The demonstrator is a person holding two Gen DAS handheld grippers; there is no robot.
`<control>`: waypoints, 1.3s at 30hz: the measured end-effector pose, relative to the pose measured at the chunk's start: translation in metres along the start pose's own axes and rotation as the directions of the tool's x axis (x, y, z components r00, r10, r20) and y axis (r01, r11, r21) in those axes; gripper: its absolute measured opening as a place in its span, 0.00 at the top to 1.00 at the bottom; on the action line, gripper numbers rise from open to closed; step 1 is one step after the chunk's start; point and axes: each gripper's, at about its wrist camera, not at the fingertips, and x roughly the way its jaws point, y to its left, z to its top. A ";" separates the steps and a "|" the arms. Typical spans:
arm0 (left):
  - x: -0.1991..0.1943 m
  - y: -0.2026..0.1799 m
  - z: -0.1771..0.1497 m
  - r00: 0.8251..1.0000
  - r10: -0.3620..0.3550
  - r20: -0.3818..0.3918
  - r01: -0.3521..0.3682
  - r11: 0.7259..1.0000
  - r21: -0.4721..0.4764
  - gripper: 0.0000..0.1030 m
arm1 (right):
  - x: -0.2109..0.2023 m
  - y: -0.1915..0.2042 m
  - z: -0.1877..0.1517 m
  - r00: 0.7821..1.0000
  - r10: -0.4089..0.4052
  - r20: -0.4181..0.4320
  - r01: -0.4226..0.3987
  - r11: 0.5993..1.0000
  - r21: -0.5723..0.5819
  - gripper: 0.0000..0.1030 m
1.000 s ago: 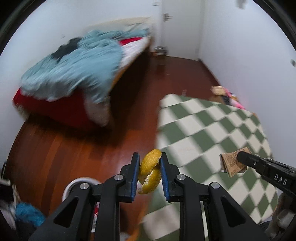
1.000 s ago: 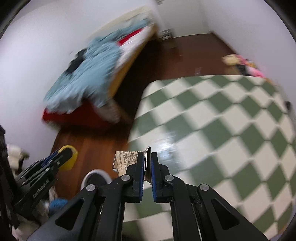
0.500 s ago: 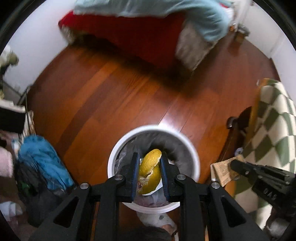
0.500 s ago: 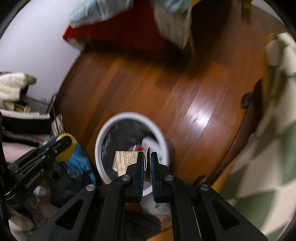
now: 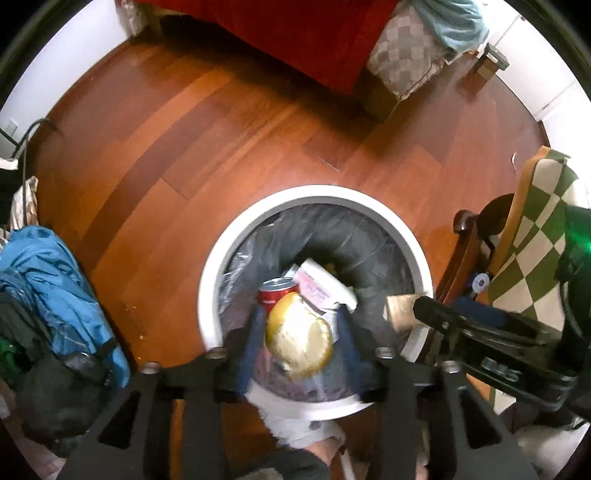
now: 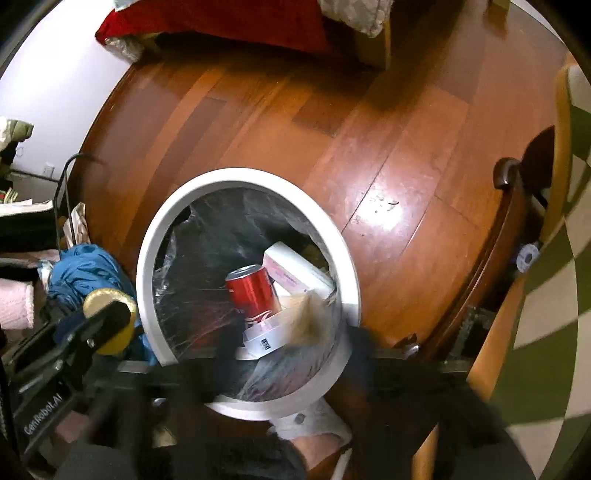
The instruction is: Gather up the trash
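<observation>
The peel is sitting over the bin, between the fingers of the left gripper. It is showing its pale inner side to the left camera. The left jaws are standing wide apart, and whether either pad is touching the peel cannot be told. In the right view the peel is showing at 9 o'clock, just outside the bin rim, behind one black finger of the left gripper.

The paper is appearing as a tan blur above the bin's 4 o'clock side, between the smeared fingers of the right gripper. Those jaws are also reading as wide, though the blur is hiding any contact. In the left view the paper is lying at the tip of the right gripper, at 3 o'clock over the rim.

Inside the bin a black liner is holding a red can lying tilted, with a pink and white box just beside it at 1 o'clock. A white tub is lying under the can's lower end.

The bin is standing on a wood floor. A blue cloth is lying at 9 o'clock, a red bed is showing at 12 o'clock, and a green checked cloth is hanging at 3 o'clock.
</observation>
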 end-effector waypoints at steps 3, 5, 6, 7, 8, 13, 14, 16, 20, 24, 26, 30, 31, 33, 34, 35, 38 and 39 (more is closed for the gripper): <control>-0.020 0.007 -0.006 0.999 0.003 0.037 -0.003 1.000 -0.003 0.07 | -0.018 0.006 -0.012 0.999 -0.019 0.029 0.019 1.000 0.007 0.16; -0.035 0.014 -0.011 0.999 0.019 0.045 -0.018 1.000 -0.006 0.07 | -0.031 0.013 -0.021 0.999 -0.042 0.029 0.042 0.999 -0.013 0.11; -0.041 0.017 -0.013 0.998 0.021 0.053 -0.020 1.000 -0.008 0.07 | -0.037 0.017 -0.026 0.997 -0.064 0.032 0.065 0.997 -0.029 0.03; -0.050 0.020 -0.017 0.997 0.027 0.067 -0.026 1.000 -0.012 0.07 | -0.045 0.021 -0.032 0.996 -0.085 0.036 0.086 0.995 -0.047 0.01; -0.055 0.022 -0.019 0.997 0.032 0.076 -0.031 0.999 -0.012 0.07 | -0.051 0.023 -0.036 0.995 -0.089 0.039 0.092 0.994 -0.058 0.01; -0.094 0.033 -0.037 0.992 0.048 0.115 -0.044 0.999 -0.029 0.06 | -0.092 0.043 -0.059 0.991 -0.112 0.079 0.121 0.984 -0.128 0.01; -0.102 0.034 -0.041 0.991 0.051 0.122 -0.047 0.998 -0.029 0.06 | -0.100 0.045 -0.062 0.990 -0.107 0.086 0.118 0.984 -0.130 0.01; -0.120 0.034 -0.048 0.988 0.056 0.143 -0.053 0.998 -0.027 0.06 | -0.121 0.050 -0.070 0.990 -0.094 0.107 0.109 0.984 -0.143 0.01; -0.157 0.030 -0.061 0.982 0.048 0.184 -0.045 0.999 -0.021 0.06 | -0.171 0.060 -0.088 0.986 -0.054 0.156 0.080 0.983 -0.163 0.01; -0.203 0.022 -0.078 0.972 0.039 0.231 -0.038 0.999 -0.009 0.06 | -0.219 0.066 -0.108 0.981 -0.005 0.193 0.042 0.981 -0.187 0.01; -0.225 0.017 -0.087 0.967 0.026 0.253 -0.024 1.000 -0.010 0.06 | -0.246 0.069 -0.122 0.976 0.025 0.214 0.020 0.979 -0.205 0.01; -0.264 0.004 -0.105 0.958 -0.007 0.287 0.008 1.000 0.000 0.06 | -0.299 0.069 -0.150 0.964 0.088 0.250 -0.027 0.971 -0.237 0.01; -0.274 0.000 -0.110 0.955 -0.016 0.296 0.017 1.000 0.002 0.06 | -0.308 0.068 -0.155 0.962 0.096 0.256 -0.032 0.969 -0.243 0.01; -0.288 -0.006 -0.118 0.951 -0.037 0.306 0.038 0.999 0.004 0.06 | -0.331 0.067 -0.168 0.956 0.121 0.267 -0.050 0.965 -0.259 0.01; -0.293 -0.008 -0.121 0.950 -0.043 0.309 0.044 0.999 0.003 0.06 | -0.343 0.066 -0.175 0.953 0.132 0.274 -0.055 0.961 -0.271 0.01; -0.301 -0.012 -0.126 0.948 -0.059 0.312 0.060 0.998 0.009 0.06 | -0.353 0.066 -0.180 0.950 0.139 0.280 -0.058 0.959 -0.279 0.01; -0.319 -0.020 -0.135 0.944 -0.104 0.314 0.102 0.995 0.023 0.06 | -0.376 0.066 -0.195 0.945 0.161 0.285 -0.074 0.954 -0.291 0.01; -0.325 -0.022 -0.138 0.942 -0.112 0.317 0.109 0.994 0.029 0.06 | -0.384 0.066 -0.200 0.944 0.165 0.285 -0.078 0.952 -0.295 0.01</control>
